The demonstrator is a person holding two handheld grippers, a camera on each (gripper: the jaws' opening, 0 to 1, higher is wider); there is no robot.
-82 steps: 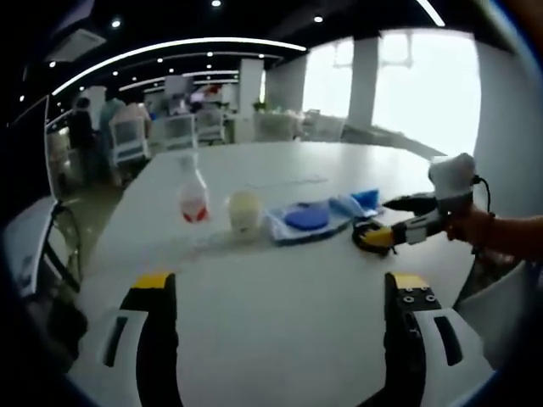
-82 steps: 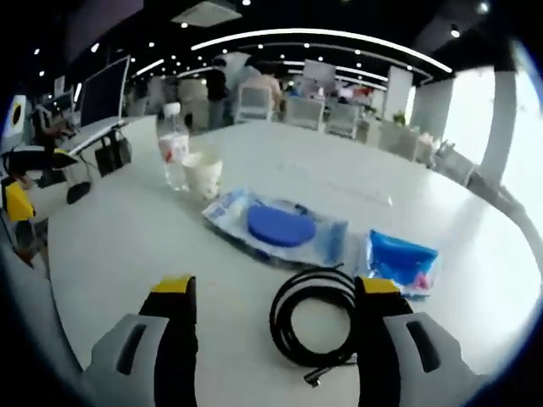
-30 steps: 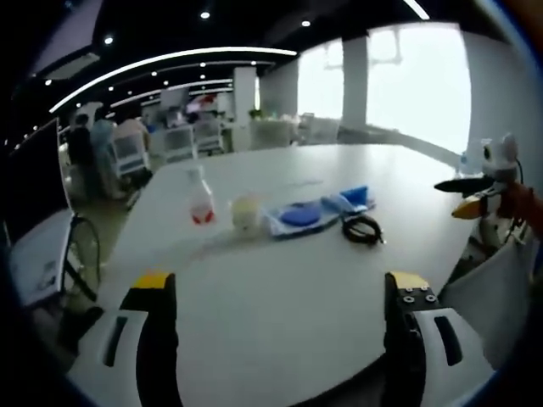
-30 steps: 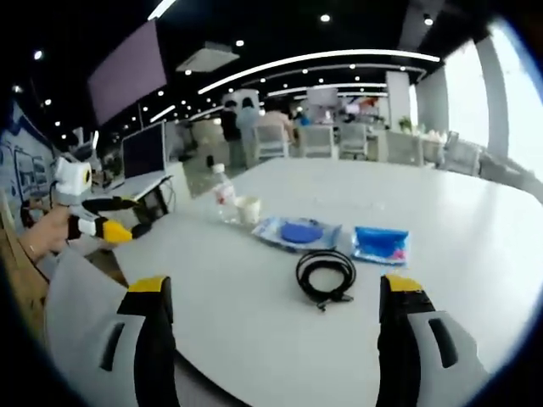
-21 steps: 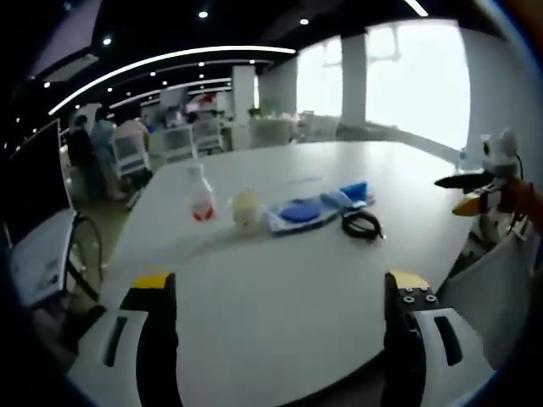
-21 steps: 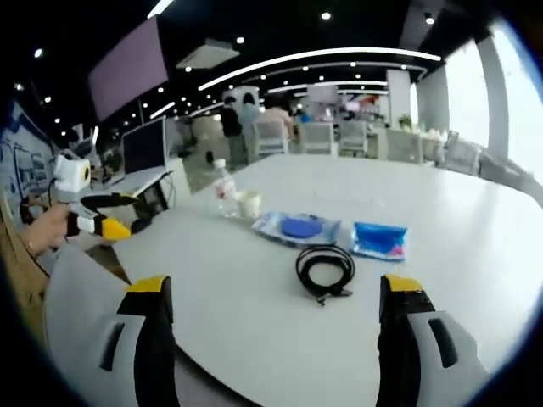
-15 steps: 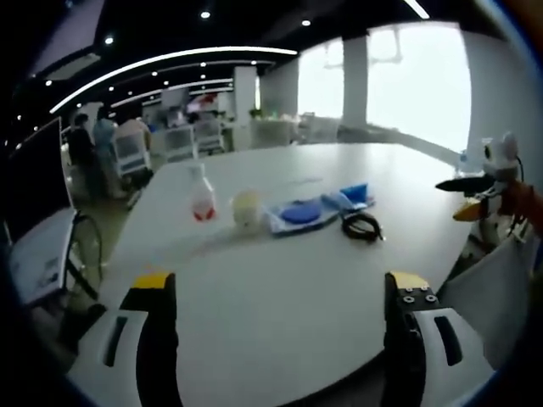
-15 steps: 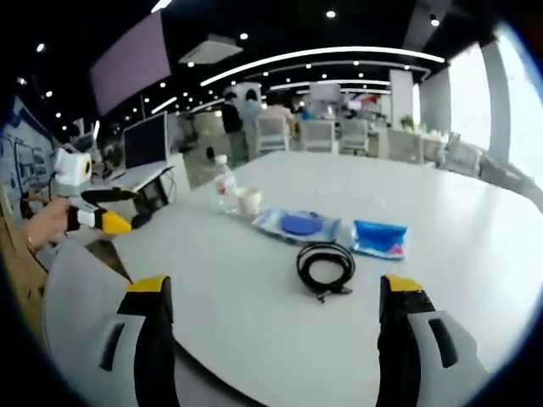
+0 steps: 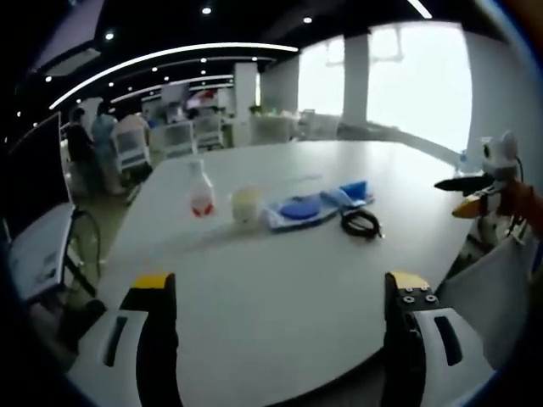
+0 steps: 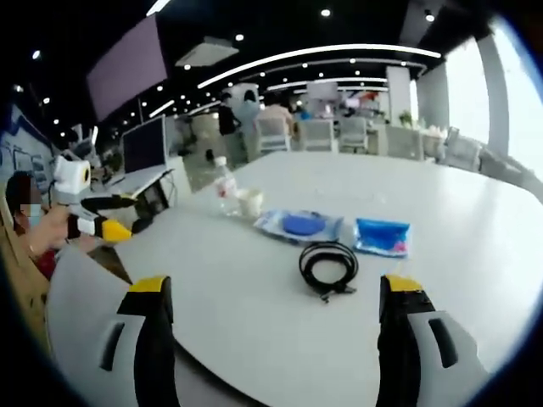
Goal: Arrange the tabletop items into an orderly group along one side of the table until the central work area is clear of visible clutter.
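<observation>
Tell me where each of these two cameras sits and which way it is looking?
Left gripper view: rides on the left gripper, looking along its open jaws across the white table at a row of items; the right gripper and a hand enter at right.
Right gripper view: rides on the right gripper, jaws open, facing the same row from the other side; the left gripper shows at left.
Both share the water bottle, paper cup, blue-disc packet, blue pouch and coiled black cable.

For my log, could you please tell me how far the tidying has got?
Done: clear plastic bottle, pale cup, clear packet with blue disc and blue pouch form a row. In hand: nothing; both tools open. Left: coiled black cable lies in front of the row.
</observation>
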